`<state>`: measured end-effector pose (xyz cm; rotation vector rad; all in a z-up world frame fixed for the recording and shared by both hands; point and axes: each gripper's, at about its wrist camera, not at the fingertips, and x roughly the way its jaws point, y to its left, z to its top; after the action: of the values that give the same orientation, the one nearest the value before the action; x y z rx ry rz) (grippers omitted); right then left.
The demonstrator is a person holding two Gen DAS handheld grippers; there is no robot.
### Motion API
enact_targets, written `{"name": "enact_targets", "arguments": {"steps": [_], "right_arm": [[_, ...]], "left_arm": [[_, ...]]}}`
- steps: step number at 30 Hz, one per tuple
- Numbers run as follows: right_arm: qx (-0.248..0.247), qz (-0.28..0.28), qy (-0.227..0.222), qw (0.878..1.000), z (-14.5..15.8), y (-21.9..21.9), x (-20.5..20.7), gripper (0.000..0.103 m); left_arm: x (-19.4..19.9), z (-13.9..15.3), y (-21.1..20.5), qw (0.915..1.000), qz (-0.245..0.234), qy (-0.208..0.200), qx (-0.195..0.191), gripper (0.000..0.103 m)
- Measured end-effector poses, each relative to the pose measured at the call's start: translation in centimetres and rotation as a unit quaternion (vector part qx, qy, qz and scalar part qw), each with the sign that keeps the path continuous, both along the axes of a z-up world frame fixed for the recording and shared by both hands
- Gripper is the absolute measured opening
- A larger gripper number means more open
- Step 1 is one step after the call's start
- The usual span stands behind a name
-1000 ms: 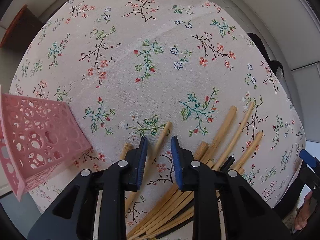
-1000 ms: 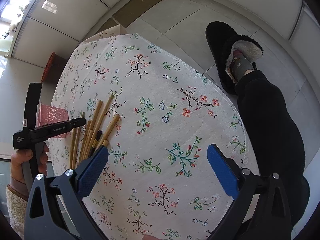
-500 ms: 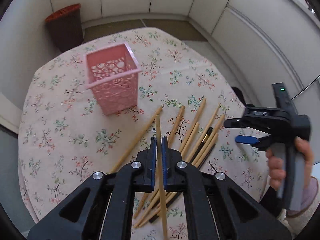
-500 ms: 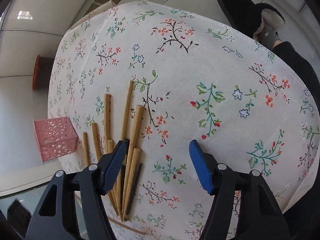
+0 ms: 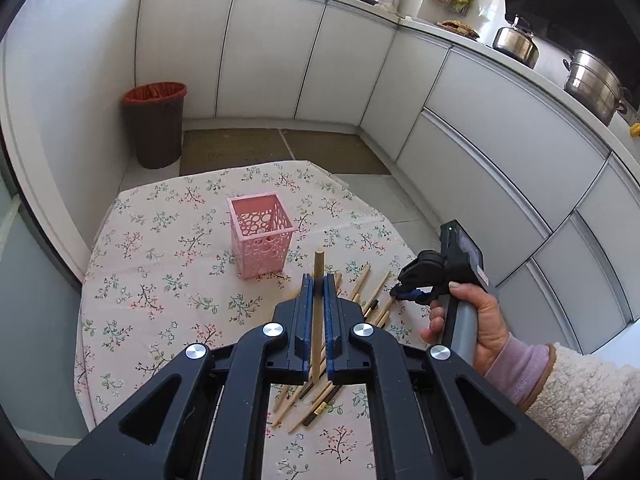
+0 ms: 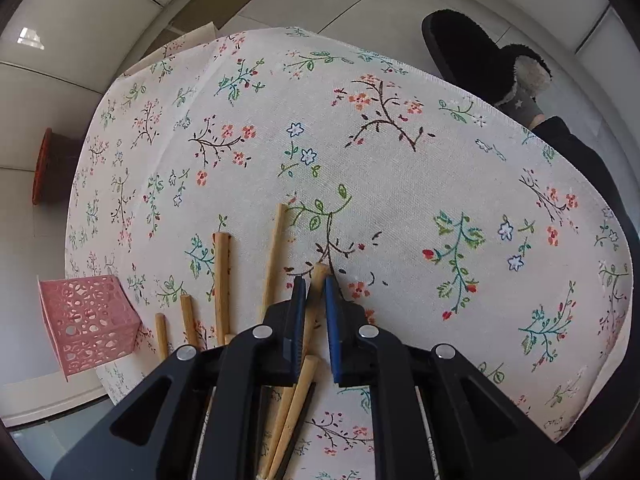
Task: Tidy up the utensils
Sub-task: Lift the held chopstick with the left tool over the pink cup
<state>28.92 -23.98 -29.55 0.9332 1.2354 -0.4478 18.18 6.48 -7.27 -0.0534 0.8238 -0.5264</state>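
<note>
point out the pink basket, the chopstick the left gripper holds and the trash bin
pink basket (image 5: 262, 246), left wrist view, front wall
held chopstick (image 5: 319, 266), left wrist view, upper shaft above the fingers
trash bin (image 5: 154, 132), left wrist view, side wall

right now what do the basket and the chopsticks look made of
Basket: looks like matte pink molded plastic, its walls pierced with round holes. Chopsticks: probably bamboo or wood, tan and unglossy with faint lengthwise grain; a few in the pile are dark, material unclear.

The left gripper (image 5: 319, 288) clamps one wooden chopstick (image 5: 318, 312) above the floral tablecloth (image 5: 160, 280), nearer the camera than the pink basket (image 5: 262, 236). Right of that basket, loose chopsticks (image 5: 372, 300) lie under the hand-held right gripper (image 5: 404, 292).
</note>
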Motion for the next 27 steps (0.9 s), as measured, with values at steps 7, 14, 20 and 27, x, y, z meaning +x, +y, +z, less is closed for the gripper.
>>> {"name": "enact_targets", "arguments": {"steps": [7, 14, 20, 27], "right_arm": [[-0.039, 0.074, -0.127, 0.988, 7.4, 2.2, -5.5, 0.009], [-0.102, 0.134, -0.217, 0.962, 15.7, 5.4, -10.5, 0.008], [-0.151, 0.171, -0.284, 0.931, 22.2, 6.8, -12.8, 0.008], [-0.161, 0.198, -0.34, 0.905, 27.4, 7.3, -9.8, 0.008]], "left_arm": [[-1.7, 1.8, 0.2, 0.9995, 0.006, -0.028, -0.016, 0.004], [-4.0, 3.5, 0.4, 0.9975, 0.033, -0.053, -0.032, 0.004], [-4.6, 4.9, 1.4, 0.9947, 0.069, -0.058, -0.048, 0.004], [-2.4, 7.1, 0.1, 0.9919, 0.095, -0.079, -0.027, 0.004]]}}
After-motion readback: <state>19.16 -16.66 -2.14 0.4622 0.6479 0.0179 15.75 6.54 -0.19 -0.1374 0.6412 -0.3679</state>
